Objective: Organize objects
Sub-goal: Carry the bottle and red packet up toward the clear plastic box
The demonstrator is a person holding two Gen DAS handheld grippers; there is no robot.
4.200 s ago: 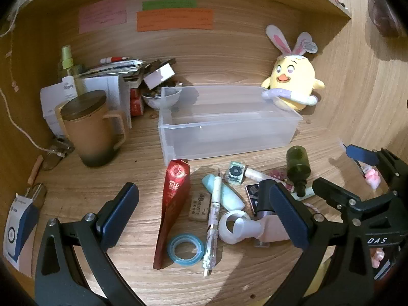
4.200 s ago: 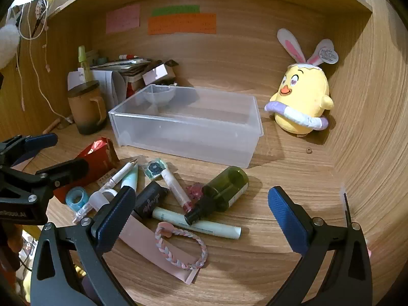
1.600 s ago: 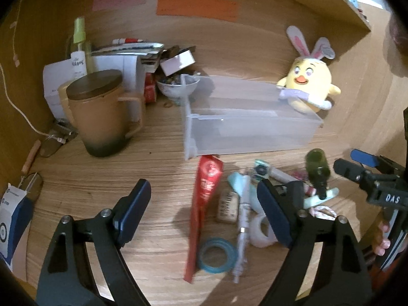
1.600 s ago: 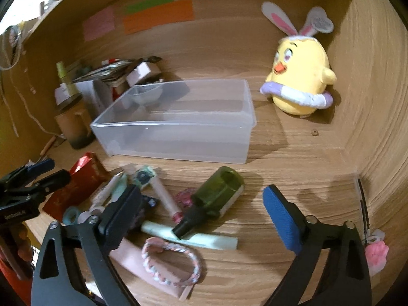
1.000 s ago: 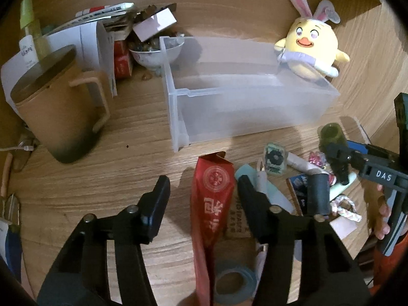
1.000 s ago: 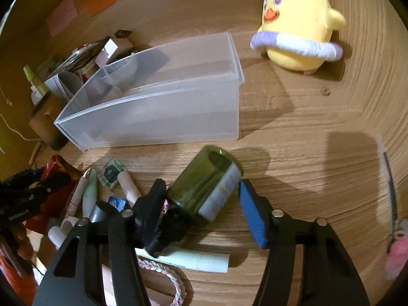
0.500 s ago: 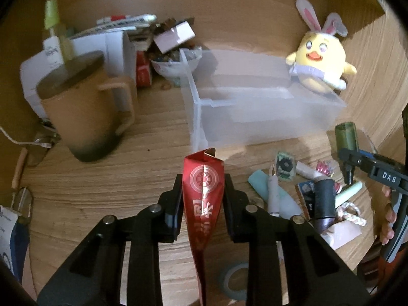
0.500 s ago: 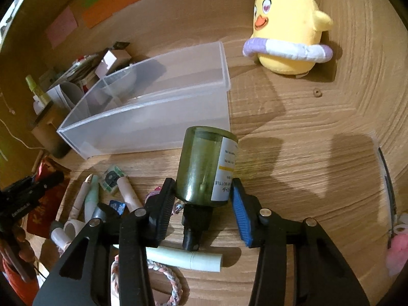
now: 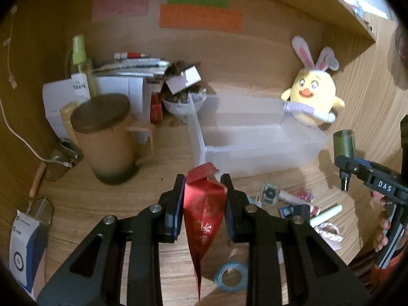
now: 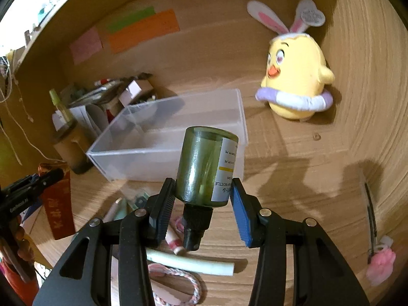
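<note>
While "DAS"-marked tongs (image 9: 344, 163) grip, bottle (image 10: 207, 167) reads "BOTTLE".

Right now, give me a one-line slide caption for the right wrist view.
Right gripper holds a green bottle cap-down above the desk clutter, in front of the clear plastic bin.

You are working in dim, warm light; daylight is blowing out white past the shelf (image 9: 352, 2) in the top corners of both views. Fisheye distortion is bending the table (image 10: 301, 183) and walls toward black corners. Hard shadows are falling on the table's right side. Motion blur is softening the mug (image 9: 107, 137) and clear bin (image 9: 255, 140).
</note>
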